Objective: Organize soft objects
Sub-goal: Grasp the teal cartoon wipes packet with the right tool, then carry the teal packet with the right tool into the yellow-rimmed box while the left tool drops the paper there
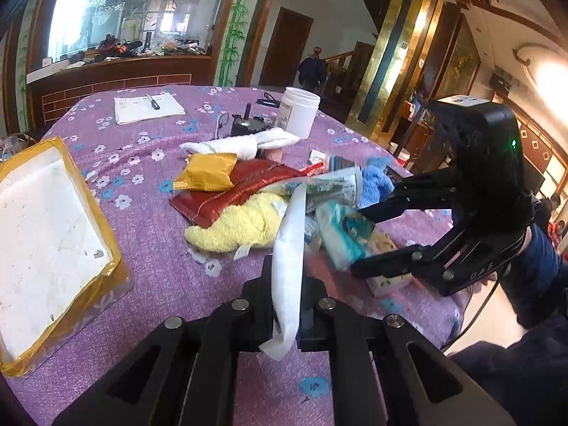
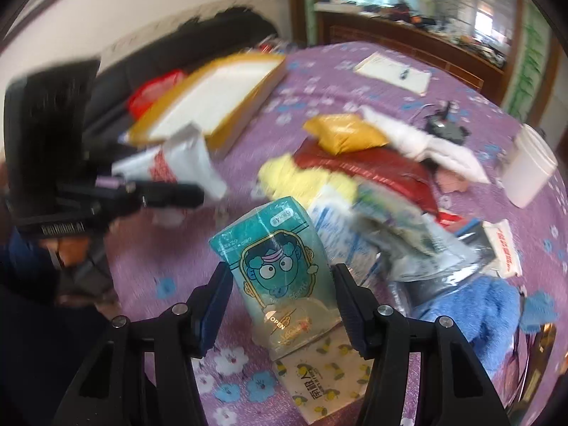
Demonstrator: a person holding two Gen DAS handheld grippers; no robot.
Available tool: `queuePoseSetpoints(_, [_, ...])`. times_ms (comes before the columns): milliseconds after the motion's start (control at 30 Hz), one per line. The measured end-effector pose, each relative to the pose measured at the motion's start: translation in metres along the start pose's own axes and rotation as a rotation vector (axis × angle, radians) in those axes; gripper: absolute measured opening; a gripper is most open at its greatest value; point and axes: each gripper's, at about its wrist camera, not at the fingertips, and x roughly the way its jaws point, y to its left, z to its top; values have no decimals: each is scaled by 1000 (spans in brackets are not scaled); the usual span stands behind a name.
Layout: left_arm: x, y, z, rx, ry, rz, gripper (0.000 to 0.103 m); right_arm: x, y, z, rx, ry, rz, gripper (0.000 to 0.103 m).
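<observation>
A pile of soft things lies on the purple flowered tablecloth: a yellow fluffy cloth, a red pouch, a gold snack bag, a white towel and a blue cloth. My left gripper is shut on a white plastic packet and holds it above the table. My right gripper is open with its jaws on either side of a teal tissue pack, which rests on a lemon-print tissue pack. The right gripper also shows in the left wrist view.
A white tray with a gold taped rim sits at the table's left. A white jar, a paper pad with a pen and a small black device stand at the far side. A dark sofa lies beyond the table.
</observation>
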Motion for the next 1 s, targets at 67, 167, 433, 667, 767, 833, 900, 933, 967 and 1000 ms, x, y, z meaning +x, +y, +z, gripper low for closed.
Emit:
queuePoseSetpoints(67, [-1,2,2,-12,-7,2,8,-4,-3,2,42,-19,6,62])
queuePoseSetpoints(167, [-6,9,6,-30,-25,8,8,-6,-9,11,125,-43,34,62])
queuePoseSetpoints(433, [-35,32,21,-57,-90,58,8,-13,4,49,196,-118,79,62])
queuePoseSetpoints(667, [-68,66,32,-101,-160,107,8,-7,29,93,174,-157,110,63])
queuePoseSetpoints(767, [-82,79,33,-115,-185,132,8,-2,40,114,164,-164,121,63])
queuePoseSetpoints(833, [-93,93,35,-131,-204,151,8,3,47,128,158,-164,128,63])
queuePoseSetpoints(900, [-101,107,37,-153,-215,162,8,9,53,143,157,-158,140,63])
queuePoseSetpoints(933, [-105,114,38,-161,-218,175,8,12,56,150,158,-156,147,63])
queuePoseSetpoints(967, [-108,121,38,-168,-219,192,8,16,59,159,160,-155,154,63])
queuePoseSetpoints(1000, [-113,131,40,-176,-219,209,8,21,60,166,160,-152,159,63])
